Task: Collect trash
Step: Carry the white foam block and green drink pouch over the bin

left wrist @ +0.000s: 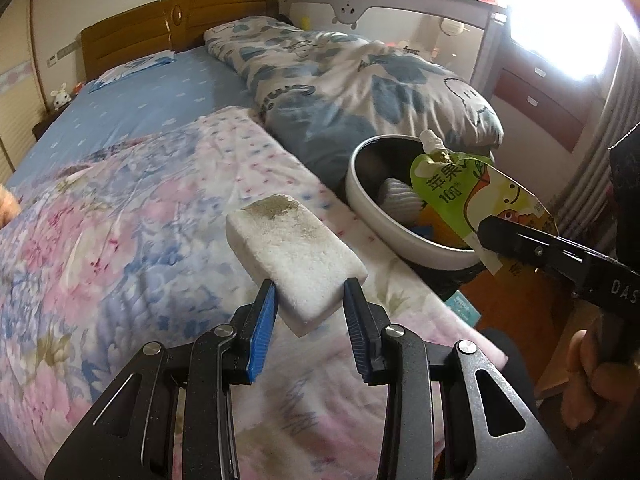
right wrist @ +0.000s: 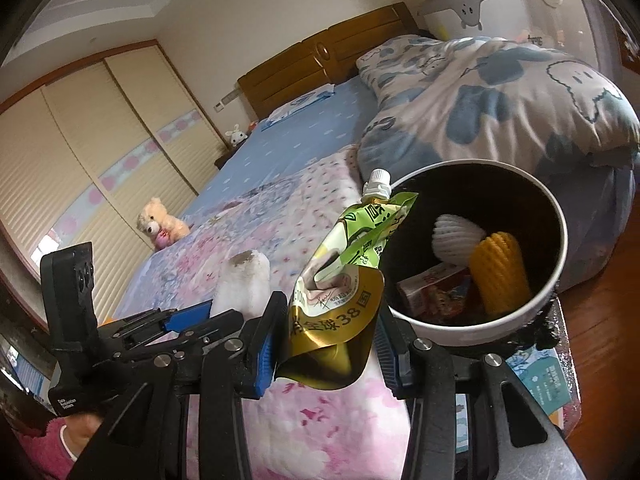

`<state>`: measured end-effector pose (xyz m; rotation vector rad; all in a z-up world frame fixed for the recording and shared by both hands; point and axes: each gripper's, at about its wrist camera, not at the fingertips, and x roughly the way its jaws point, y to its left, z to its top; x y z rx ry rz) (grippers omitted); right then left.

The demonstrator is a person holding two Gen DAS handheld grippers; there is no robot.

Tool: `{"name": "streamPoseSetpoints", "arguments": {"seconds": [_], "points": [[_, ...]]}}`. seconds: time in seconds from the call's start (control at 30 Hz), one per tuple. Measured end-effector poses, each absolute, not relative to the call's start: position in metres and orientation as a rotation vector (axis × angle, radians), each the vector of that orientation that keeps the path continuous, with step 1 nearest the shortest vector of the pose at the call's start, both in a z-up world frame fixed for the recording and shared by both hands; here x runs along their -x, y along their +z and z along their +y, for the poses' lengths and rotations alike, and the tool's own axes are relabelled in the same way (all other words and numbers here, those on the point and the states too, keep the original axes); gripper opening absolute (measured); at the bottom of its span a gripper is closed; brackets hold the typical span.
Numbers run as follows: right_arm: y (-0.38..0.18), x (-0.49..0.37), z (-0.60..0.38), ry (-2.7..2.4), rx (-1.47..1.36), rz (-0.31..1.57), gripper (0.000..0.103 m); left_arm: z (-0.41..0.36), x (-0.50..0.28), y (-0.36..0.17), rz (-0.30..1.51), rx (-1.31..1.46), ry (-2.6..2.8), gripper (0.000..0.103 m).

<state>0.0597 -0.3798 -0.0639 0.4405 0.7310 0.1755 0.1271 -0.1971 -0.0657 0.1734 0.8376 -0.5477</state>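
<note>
My left gripper (left wrist: 310, 300) is shut on a white foam block (left wrist: 296, 256) with a dirty brown patch on top, held above the floral blanket. My right gripper (right wrist: 328, 344) is shut on a crumpled green and gold drink pouch (right wrist: 340, 288) with a white spout. The pouch hangs just left of the white trash bin (right wrist: 560, 236), near its rim. The left wrist view shows the pouch (left wrist: 472, 188) over the bin (left wrist: 354, 184), with the right gripper (left wrist: 490, 240) coming in from the right. In the right wrist view the left gripper (right wrist: 216, 312) and its block (right wrist: 244, 284) sit to the left.
Inside the bin lie a white foam net (right wrist: 456, 240), a yellow foam net (right wrist: 500, 268) and a red carton (right wrist: 432, 284). The bin stands by the bed, against a blue-patterned duvet (left wrist: 360, 80). A teddy bear (right wrist: 160, 224) sits on the bed. A teal booklet (right wrist: 548, 384) lies on the floor.
</note>
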Motion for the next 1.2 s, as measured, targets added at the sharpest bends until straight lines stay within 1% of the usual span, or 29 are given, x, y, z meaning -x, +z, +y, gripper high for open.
{"name": "streamPoseSetpoints", "arguments": {"seconds": [0.67, 1.2], "points": [[-0.067, -0.061, -0.423, 0.099, -0.444, 0.732, 0.043, -0.242, -0.137, -0.062, 0.842, -0.209, -0.609, 0.033], [-0.072, -0.079, -0.449, 0.071, -0.412, 0.755, 0.043, -0.280, -0.153, -0.056, 0.851, -0.233, -0.651, 0.033]]}}
